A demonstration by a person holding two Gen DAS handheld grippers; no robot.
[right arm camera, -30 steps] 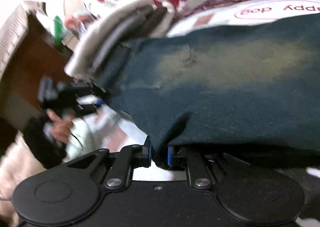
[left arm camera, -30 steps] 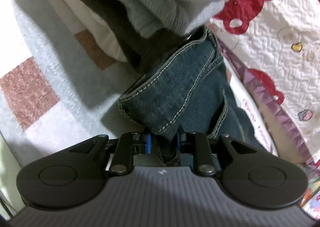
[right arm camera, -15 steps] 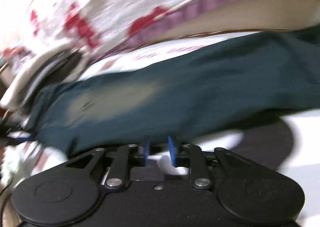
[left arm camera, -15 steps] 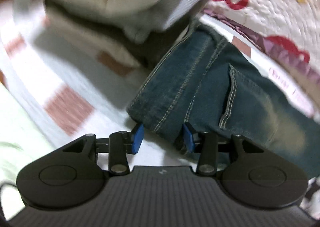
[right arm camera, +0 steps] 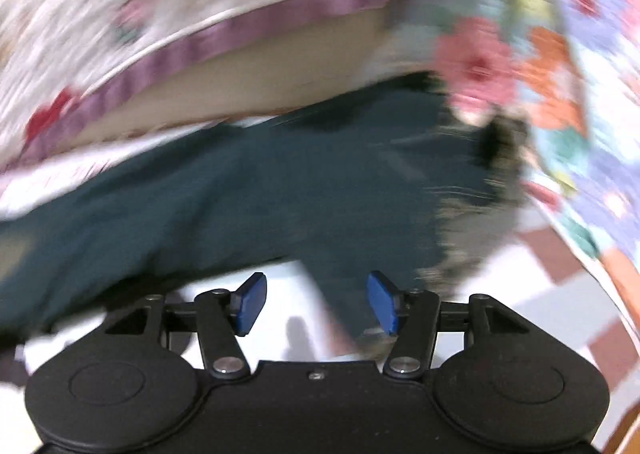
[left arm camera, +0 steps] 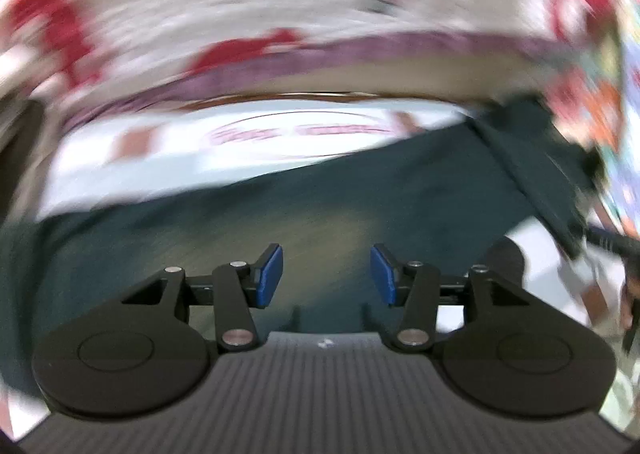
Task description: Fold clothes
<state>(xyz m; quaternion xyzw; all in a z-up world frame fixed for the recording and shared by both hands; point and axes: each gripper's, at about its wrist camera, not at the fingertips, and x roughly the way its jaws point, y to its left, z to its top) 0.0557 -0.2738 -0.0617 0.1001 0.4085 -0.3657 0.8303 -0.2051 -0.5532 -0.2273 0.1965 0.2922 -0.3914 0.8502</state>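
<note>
Dark blue jeans [left arm camera: 320, 205] with a faded patch lie stretched across the white patterned bedsheet [left arm camera: 160, 157]. My left gripper [left arm camera: 326, 274] hovers open just above the faded middle of the jeans, nothing between its blue pads [left arm camera: 270, 274]. In the right wrist view the jeans [right arm camera: 280, 189] run from the left edge to a frayed end [right arm camera: 468, 230] at the right. My right gripper [right arm camera: 316, 300] is open over the near edge of the denim, holding nothing. Both views are motion-blurred.
A quilted blanket with red shapes and a purple border [left arm camera: 304, 53] lies behind the jeans. A floral fabric [right arm camera: 560, 93] hangs at the right. Brown checks of the sheet [right arm camera: 552, 254] show at the right. A dark object and a hand show at the far right edge [left arm camera: 624, 274].
Both grippers were shut on the jeans a second ago; both have let go and opened wide. The left gripper swung right from the stack of folded clothes to the middle of the jeans.
</note>
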